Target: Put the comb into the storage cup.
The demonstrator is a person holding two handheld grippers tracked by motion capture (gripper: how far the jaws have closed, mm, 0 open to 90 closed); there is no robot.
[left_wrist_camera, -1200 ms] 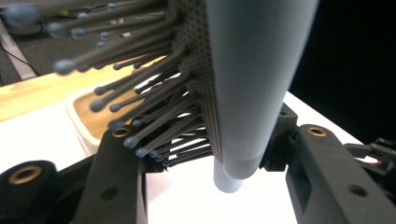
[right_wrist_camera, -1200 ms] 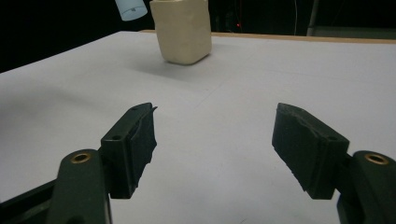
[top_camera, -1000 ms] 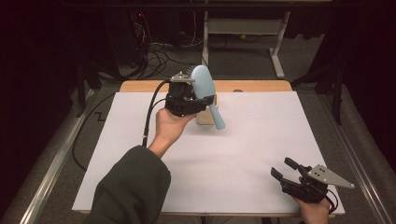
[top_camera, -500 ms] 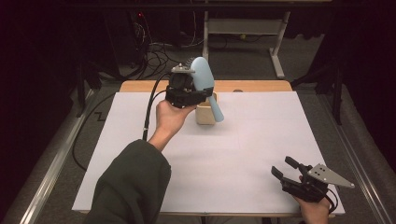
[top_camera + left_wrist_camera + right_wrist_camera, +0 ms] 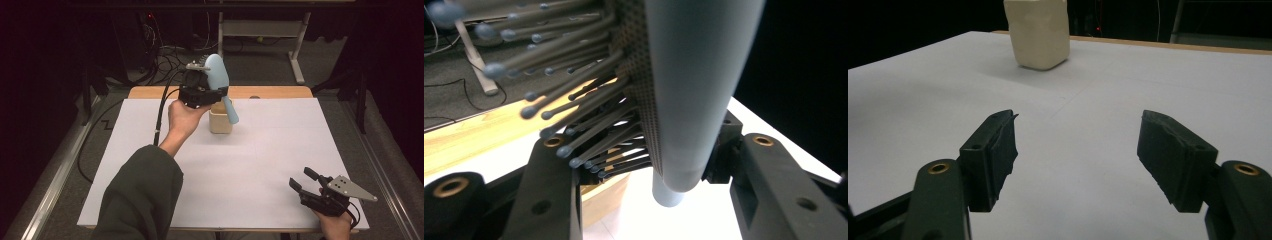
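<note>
Two grippers: both are showing in the high view, one raised at upper centre of the frame, one resting at the lower right corner.
Left gripper (image 5: 212,95): it is clamping a pale blue hairbrush (image 5: 220,82) by the base of its head, held up in the air above the far part of the tabletop (image 5: 260,165).
Hairbrush: its oval head is pointing up and away, and its handle is slanting down to the right, crossing in front of the cream container (image 5: 220,121) in the high view; whether the handle is touching the container cannot be told.
Left gripper view: the hairbrush (image 5: 694,90) is standing between the two black jaws, its ball-tipped bristles (image 5: 564,100) fanning out to the left of the frame and its smooth back facing right.
Right gripper (image 5: 303,181): its jaws are standing wide apart with nothing between them, low over the white tabletop at the lower right of the high view, well apart from the brush.
Right gripper view: the cream container (image 5: 1037,34) is sitting upright at top centre of the frame, far beyond the spread jaws.
Person: a dark green sleeve (image 5: 140,195) is reaching in from the bottom left of the high view.
</note>
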